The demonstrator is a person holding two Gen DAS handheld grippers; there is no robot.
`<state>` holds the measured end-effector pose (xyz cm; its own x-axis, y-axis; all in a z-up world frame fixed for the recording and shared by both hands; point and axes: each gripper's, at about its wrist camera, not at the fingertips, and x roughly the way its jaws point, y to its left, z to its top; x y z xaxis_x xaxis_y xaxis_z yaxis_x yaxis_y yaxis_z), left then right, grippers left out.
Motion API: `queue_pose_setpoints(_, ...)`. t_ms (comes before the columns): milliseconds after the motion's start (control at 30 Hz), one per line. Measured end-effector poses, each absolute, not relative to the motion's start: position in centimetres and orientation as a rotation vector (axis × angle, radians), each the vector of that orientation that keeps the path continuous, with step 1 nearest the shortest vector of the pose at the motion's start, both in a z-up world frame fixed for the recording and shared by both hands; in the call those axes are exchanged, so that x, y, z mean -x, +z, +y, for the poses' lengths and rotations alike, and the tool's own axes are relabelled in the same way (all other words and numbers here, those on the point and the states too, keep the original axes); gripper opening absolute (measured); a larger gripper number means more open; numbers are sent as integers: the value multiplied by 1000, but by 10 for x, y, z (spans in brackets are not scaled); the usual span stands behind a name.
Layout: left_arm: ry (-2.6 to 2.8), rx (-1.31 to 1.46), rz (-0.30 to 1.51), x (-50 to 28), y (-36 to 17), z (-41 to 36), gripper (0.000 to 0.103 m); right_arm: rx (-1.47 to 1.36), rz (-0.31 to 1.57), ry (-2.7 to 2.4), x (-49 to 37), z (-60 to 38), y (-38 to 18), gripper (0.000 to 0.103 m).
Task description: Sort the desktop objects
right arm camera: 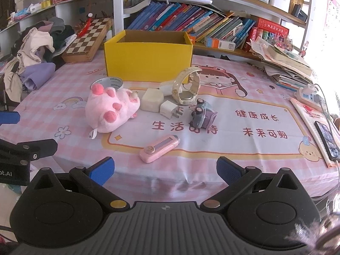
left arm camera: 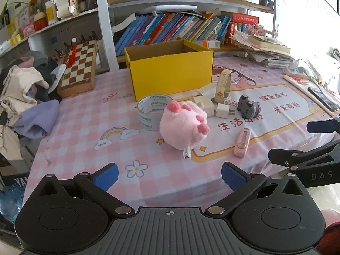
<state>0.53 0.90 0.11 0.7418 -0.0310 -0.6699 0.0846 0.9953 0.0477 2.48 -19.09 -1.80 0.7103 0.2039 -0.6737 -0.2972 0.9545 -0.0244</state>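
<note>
Seven loose things lie on the pink cloth (right arm camera: pixel 244 148) in front of a yellow box (right arm camera: pixel 148 63), which stands at the far middle with its top open; only the brown inner walls show from either view, so I cannot tell what is in it, if anything. Nearest lies the pink cutter (right arm camera: pixel 159 148), hard and slick and flat on the cloth; it would best be pinched across its narrow sides. Left of centre sits the plush (right arm camera: pixel 112 111), soft and light, giving under a squeeze, so a bite deep into its body should hold better than one on a paw. Just behind it stands the tape roll (right arm camera: pixel 110 82), stiff and light, easiest taken through its wall at the rim. Right of the plush sit a white block (right arm camera: pixel 152 99) and a charger (right arm camera: pixel 169 108), both hard and smooth, the charger with its prongs toward the right; flat faces suit the pads. Behind them stands a watch (right arm camera: pixel 188 86), its strap curled up in a hoop, bendy and likely to twist if taken by the strap. The toy car (right arm camera: pixel 201 114) lies tipped, small and hard, with wheels that may roll. Both the left gripper (left arm camera: pixel 169 175) and the right gripper (right arm camera: pixel 165 171) hang spread wide at the near edge, holding nothing.
</note>
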Motion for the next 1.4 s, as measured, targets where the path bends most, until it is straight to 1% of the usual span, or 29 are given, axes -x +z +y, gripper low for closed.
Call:
queue_pose_setpoints(667, -62, -42, 742, -15, -2, 8, 103, 124, 740, 334, -38, -195, -19, 103)
queue_pose_setpoints(833, -53, -68, 744, -20, -5, 0, 103, 135, 759, 348, -47, -197, -24, 99)
queue_pose_setpoints(900, -52, -70, 745, -24, -5, -1, 103, 141, 764, 358, -52, -197, -25, 96)
queue_pose_setpoints(1133, -50, -66, 757, -44, -7, -5, 103, 143, 800, 396, -79, -197, -32, 95)
queue_pose_setpoints(1267, -53, -32, 767, -56, -9, -3, 103, 144, 842, 419, -97, -195, -37, 93)
queue_pose_setpoints(1400, -44, -16, 784, -69, -13, -1, 103, 158, 893, 449, -115, -191, -45, 93)
